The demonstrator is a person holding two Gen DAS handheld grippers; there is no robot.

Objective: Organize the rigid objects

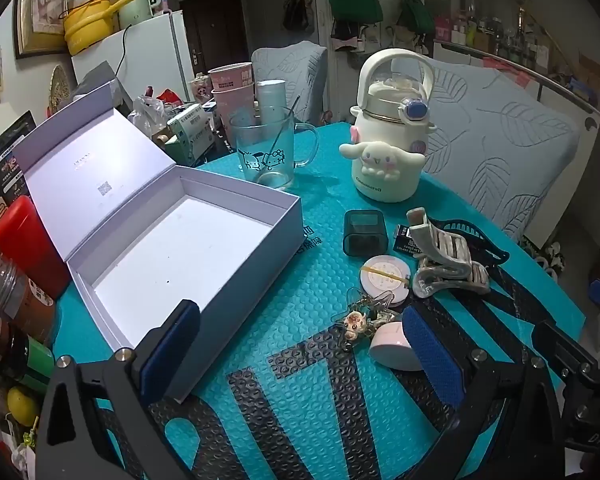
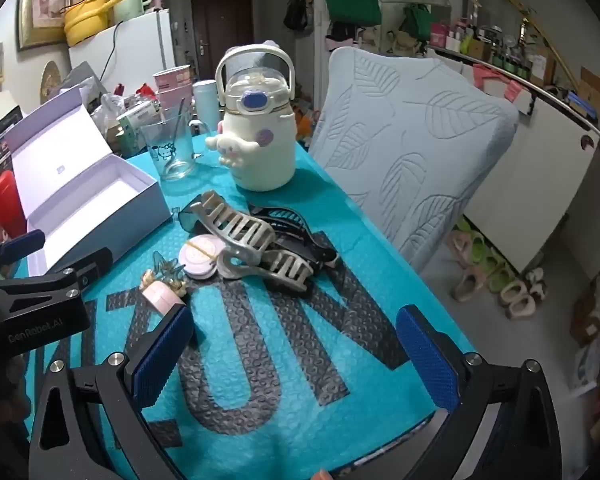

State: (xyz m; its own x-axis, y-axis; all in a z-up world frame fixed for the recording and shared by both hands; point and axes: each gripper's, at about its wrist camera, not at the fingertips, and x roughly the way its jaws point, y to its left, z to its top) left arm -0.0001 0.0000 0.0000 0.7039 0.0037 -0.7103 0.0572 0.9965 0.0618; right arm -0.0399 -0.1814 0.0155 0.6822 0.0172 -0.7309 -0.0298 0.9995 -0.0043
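An open white box (image 1: 180,248) with its lid up lies at the left of the teal mat; it also shows in the right wrist view (image 2: 96,208). A pile of small things lies to its right: a grey claw hair clip (image 1: 448,264) (image 2: 252,240), a round pink compact (image 1: 384,278) (image 2: 200,258), a dark square case (image 1: 365,233), a charm keychain (image 1: 360,322) (image 2: 166,276) and a pink case (image 1: 392,346) (image 2: 162,296). My left gripper (image 1: 300,354) is open and empty, between box and pile. My right gripper (image 2: 296,352) is open and empty, in front of the pile.
A white Cinnamoroll bottle (image 1: 388,152) (image 2: 260,144) and a glass mug with a spoon (image 1: 268,152) (image 2: 172,152) stand behind. Jars and a red container (image 1: 24,240) crowd the left edge. A padded chair (image 2: 412,152) stands off the right edge of the table.
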